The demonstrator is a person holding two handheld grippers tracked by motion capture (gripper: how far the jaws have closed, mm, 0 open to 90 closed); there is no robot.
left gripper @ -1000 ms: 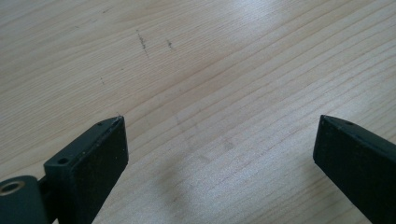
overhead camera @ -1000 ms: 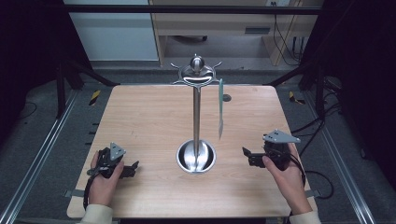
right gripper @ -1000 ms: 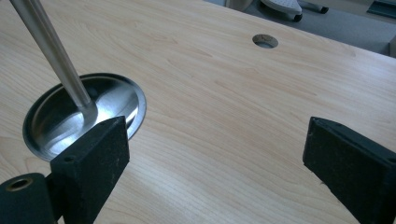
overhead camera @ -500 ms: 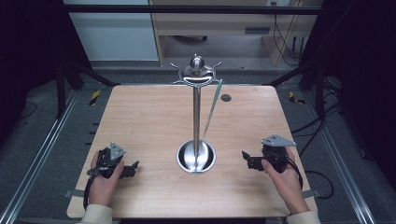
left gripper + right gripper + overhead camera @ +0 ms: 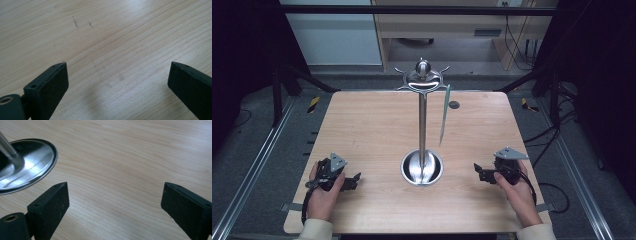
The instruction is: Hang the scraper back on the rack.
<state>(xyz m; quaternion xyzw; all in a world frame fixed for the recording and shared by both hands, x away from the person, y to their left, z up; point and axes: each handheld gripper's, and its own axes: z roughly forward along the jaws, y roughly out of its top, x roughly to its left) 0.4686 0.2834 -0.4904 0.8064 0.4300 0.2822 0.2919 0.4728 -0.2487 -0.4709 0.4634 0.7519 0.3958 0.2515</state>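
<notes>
Both grippers' jaws gape empty on the table (image 5: 362, 125) (hands at rest); one utensil (image 5: 444, 115) hangs from the stand (image 5: 422, 125), work seemingly finished.

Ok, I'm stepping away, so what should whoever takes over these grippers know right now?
Left gripper: open, resting on the light wooden table, holding nothing.
Right gripper: open, also on the table, right of the round base of the tall steel hook stand.
Thin pale-green utensil hangs from the stand's right hook.
Done: one utensil hung. Left: nothing else lies on the table.
</notes>
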